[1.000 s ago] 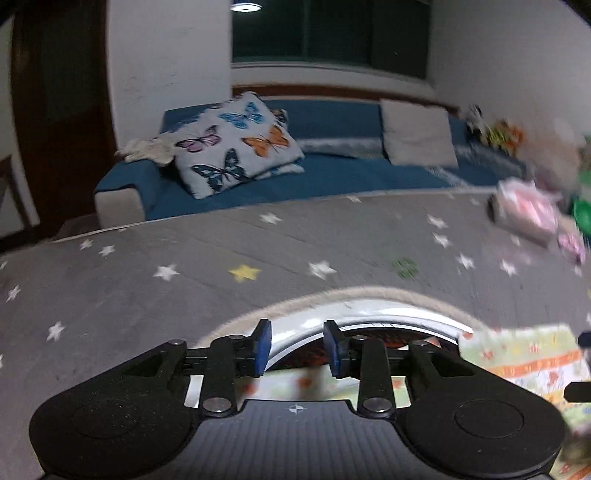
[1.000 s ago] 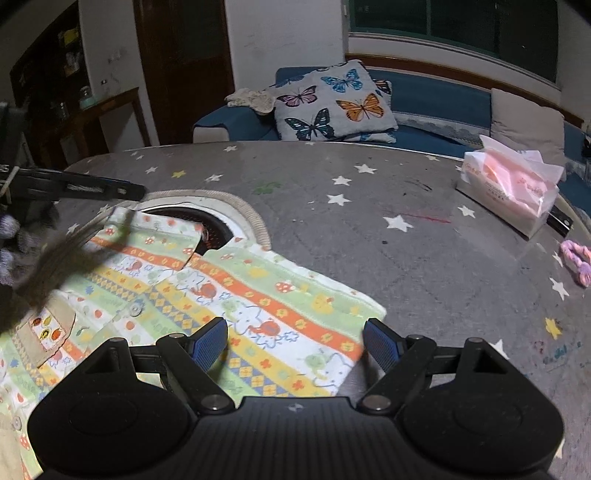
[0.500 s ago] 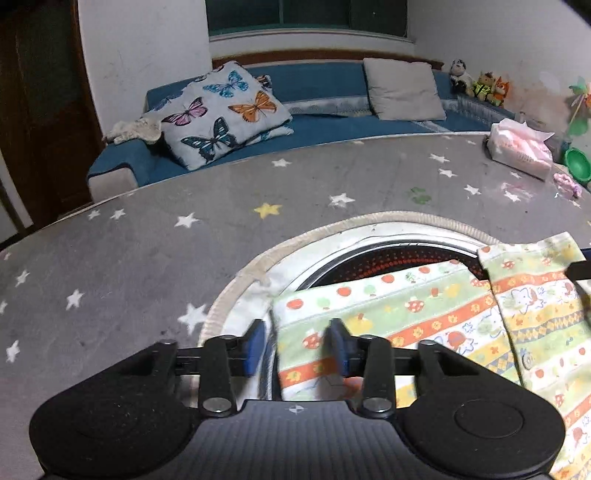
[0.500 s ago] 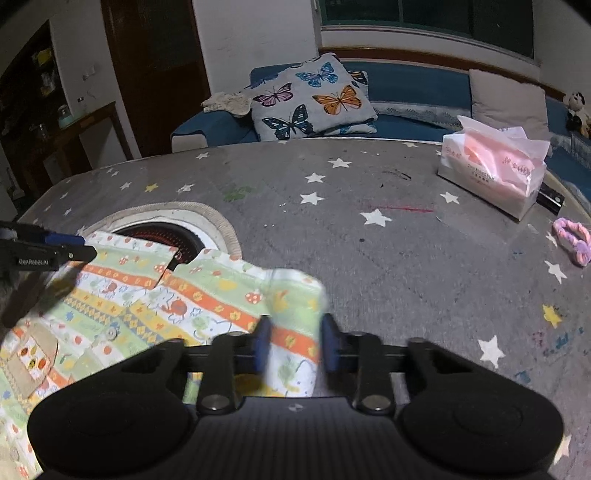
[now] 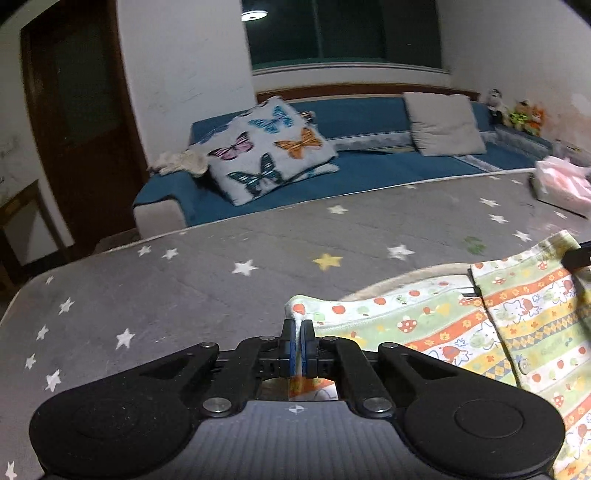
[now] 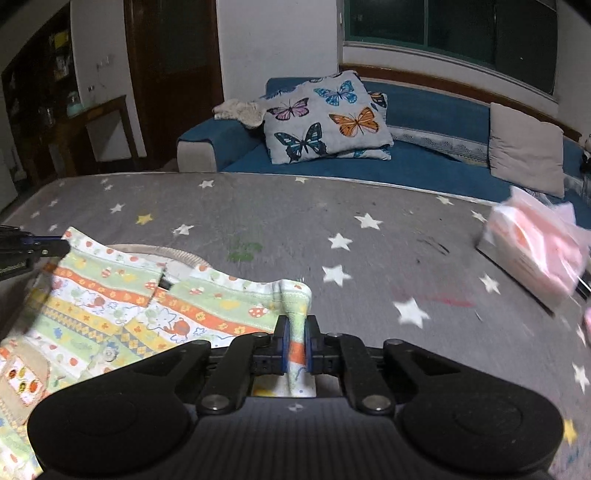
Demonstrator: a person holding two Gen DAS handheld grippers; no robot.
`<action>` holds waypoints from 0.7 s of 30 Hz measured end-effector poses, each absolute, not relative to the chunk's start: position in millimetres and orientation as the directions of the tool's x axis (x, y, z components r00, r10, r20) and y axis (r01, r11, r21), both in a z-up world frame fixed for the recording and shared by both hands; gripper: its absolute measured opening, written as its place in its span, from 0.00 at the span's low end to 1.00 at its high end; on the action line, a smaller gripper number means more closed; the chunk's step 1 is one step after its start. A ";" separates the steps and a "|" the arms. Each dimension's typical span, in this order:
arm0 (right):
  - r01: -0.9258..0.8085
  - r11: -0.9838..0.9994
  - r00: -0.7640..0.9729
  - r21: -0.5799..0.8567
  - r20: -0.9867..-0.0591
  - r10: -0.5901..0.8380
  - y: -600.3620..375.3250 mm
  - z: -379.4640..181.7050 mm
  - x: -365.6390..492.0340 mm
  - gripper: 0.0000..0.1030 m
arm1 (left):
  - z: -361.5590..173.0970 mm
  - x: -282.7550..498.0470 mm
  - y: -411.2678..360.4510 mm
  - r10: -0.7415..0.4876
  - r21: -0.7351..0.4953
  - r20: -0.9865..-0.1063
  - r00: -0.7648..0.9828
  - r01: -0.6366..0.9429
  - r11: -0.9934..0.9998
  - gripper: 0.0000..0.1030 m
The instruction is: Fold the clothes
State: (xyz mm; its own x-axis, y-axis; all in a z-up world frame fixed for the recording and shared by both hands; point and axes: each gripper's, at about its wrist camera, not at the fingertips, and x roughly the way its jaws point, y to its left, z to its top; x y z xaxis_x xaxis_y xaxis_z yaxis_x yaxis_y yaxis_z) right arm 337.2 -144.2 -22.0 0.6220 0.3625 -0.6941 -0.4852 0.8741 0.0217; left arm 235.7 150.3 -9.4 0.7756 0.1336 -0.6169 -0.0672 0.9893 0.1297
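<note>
Both grippers are now pinching cloth where a second ago they were standing open over it. The left gripper point(image 5: 297, 334) is clamping a corner of the printed garment point(image 5: 443, 325) between fully shut pads, and the right gripper point(image 6: 295, 341) is still closing on a bunched fold of the same garment point(image 6: 129, 295), fabric visibly squeezed between its pads. With two corners taken up, the far edge looks ready to be lifted and carried over for a fold; that is my reading, not something shown.

Lying across the near part of the table point(image 5: 184, 280), the garment is covering a round rimmed opening point(image 5: 399, 284) set into the top. A grey star-printed cover is spreading over the whole table, and a pink tissue pack point(image 6: 535, 251) is sitting toward its far right edge.

Beyond the far edge, a blue sofa point(image 6: 424, 162) is carrying a butterfly cushion point(image 6: 325, 114) and a plain grey cushion point(image 6: 524, 147). A dark door point(image 5: 74, 122) and a dark window point(image 5: 343, 29) are closing off the room.
</note>
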 end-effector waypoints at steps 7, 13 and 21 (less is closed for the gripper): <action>-0.518 0.855 0.621 -0.029 -0.700 0.352 -142.1 -15.5 319.8 0.51 | -13.9 226.5 155.0 0.159 0.147 -0.651 0.742 -0.083 0.986 0.37; -0.623 0.782 0.554 -0.020 -0.717 0.423 -135.8 -9.9 266.1 0.67 | -9.7 184.5 138.2 0.135 0.175 -0.647 0.750 -0.026 0.984 0.50; -0.731 0.682 0.468 -0.023 -0.745 0.476 -117.5 -20.1 188.8 0.76 | -11.0 103.9 125.5 0.152 0.201 -0.633 0.759 -0.028 0.979 0.56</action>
